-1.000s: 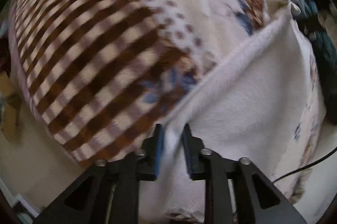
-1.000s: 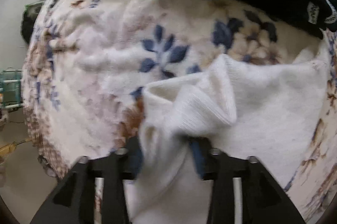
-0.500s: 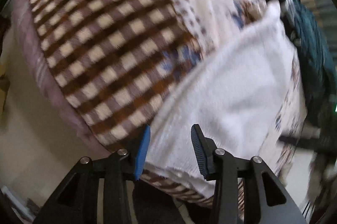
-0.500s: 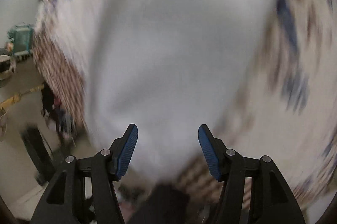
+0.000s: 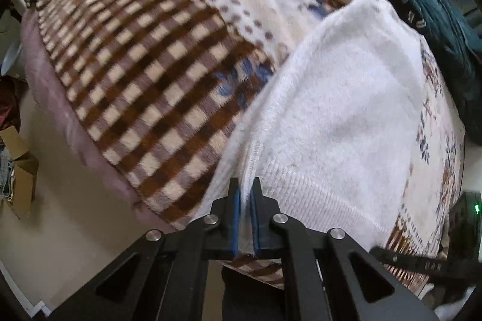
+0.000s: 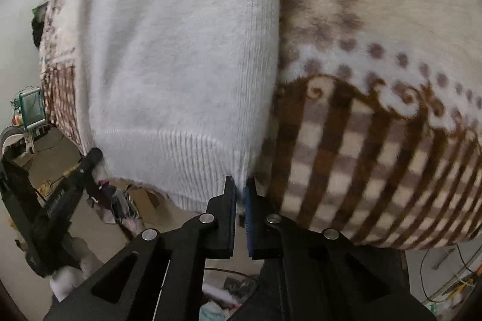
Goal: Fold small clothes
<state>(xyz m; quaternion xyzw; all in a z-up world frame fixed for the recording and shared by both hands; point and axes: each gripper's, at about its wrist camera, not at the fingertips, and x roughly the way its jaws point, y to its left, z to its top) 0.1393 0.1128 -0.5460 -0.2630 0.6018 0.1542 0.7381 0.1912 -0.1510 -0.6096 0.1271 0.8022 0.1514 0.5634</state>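
Observation:
A white fuzzy knit sweater [image 5: 340, 98] lies spread on a bed covered by a checked and floral blanket [image 5: 144, 73]. My left gripper [image 5: 244, 194] is shut on the ribbed hem at one bottom corner of the sweater. In the right wrist view the sweater [image 6: 168, 49] fills the upper left, and my right gripper [image 6: 239, 185] is shut on the other bottom corner of its ribbed hem. The other gripper's black body [image 6: 54, 200] shows at the lower left of that view.
Dark teal and black clothes [image 5: 433, 19] are piled at the far right of the bed. A cardboard box [image 5: 21, 170] stands on the floor at the left. Clutter and cables lie on the floor below the bed edge [image 6: 120, 200].
Both grippers let go of the sweater's upper part, opened, moved back to the near hem, and have shut on its two bottom corners. The sweater now lies spread flat.

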